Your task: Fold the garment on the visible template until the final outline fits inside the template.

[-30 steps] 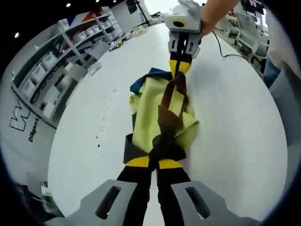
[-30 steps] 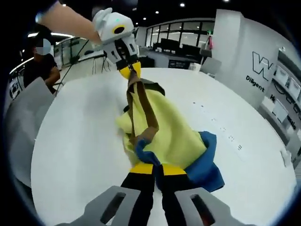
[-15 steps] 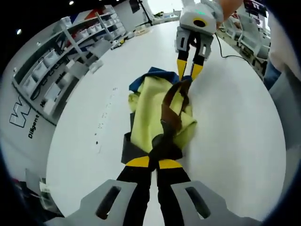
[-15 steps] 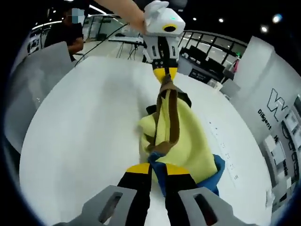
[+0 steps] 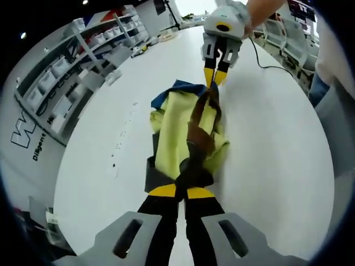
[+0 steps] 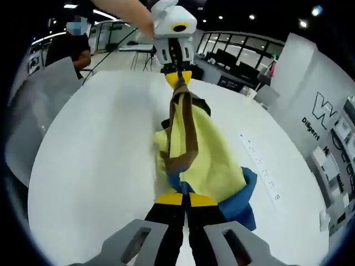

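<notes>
White table [image 5: 277, 144], shelving [image 5: 72, 72] perhaps beside it, bunched garment [image 5: 186, 133].

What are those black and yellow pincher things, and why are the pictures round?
Those are two grippers, tools a person holds, one in each hand. Each has a small camera with a very wide lens, which makes the pictures round. In the left gripper view, the left gripper rises from the bottom, and the right gripper shows across from it, with the person's hand behind it. The right gripper view looks the other way: the right gripper is at the bottom and the left gripper at the top. Between them, on a white table, is a bunched-up garment, yellow with blue and dark parts and a brown strap. Each gripper is shut on one end of it. Shelves stand in the background.
</notes>
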Available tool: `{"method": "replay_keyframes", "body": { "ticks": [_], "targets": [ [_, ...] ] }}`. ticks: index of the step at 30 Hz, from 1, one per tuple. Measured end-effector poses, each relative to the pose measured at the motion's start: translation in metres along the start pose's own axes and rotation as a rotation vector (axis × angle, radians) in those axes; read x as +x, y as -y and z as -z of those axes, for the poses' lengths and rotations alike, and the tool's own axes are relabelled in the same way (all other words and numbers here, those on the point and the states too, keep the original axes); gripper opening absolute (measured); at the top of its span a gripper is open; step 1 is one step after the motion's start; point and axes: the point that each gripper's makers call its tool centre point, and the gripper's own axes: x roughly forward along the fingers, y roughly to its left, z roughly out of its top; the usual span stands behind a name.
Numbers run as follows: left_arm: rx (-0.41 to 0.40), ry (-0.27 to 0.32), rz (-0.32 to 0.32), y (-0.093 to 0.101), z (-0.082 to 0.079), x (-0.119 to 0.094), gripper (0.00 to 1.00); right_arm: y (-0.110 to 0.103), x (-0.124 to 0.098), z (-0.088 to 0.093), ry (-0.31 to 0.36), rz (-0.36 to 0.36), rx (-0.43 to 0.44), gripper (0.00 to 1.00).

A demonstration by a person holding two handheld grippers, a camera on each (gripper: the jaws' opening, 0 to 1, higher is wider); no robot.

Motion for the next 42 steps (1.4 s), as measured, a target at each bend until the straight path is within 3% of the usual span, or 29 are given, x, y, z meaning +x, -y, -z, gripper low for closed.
{"method": "replay_keyframes", "body": {
  "ticks": [9,15,24,31,39,42],
  "targets": [
    [-0.054,0.034,0.014,0.013,-0.01,-0.021,0.05,0.012,-0.043,-0.025,0.098,-0.024,0.109,0.0],
    [-0.081,0.055,0.04,0.028,-0.023,-0.036,0.05,0.0,-0.064,-0.03,0.119,-0.075,0.127,0.0],
    [-0.114,0.059,0.148,0.079,-0.031,-0.05,0.05,-0.047,-0.094,-0.033,0.127,-0.212,0.166,0.0],
    [-0.146,0.058,0.259,0.133,-0.033,-0.06,0.05,-0.089,-0.114,-0.03,0.132,-0.318,0.205,0.0],
    [-0.207,0.075,0.464,0.199,-0.041,-0.084,0.05,-0.141,-0.143,-0.032,0.132,-0.497,0.262,0.0],
    [-0.242,0.087,0.536,0.216,-0.046,-0.096,0.04,-0.164,-0.159,-0.035,0.14,-0.609,0.293,0.0]
  ]
}}
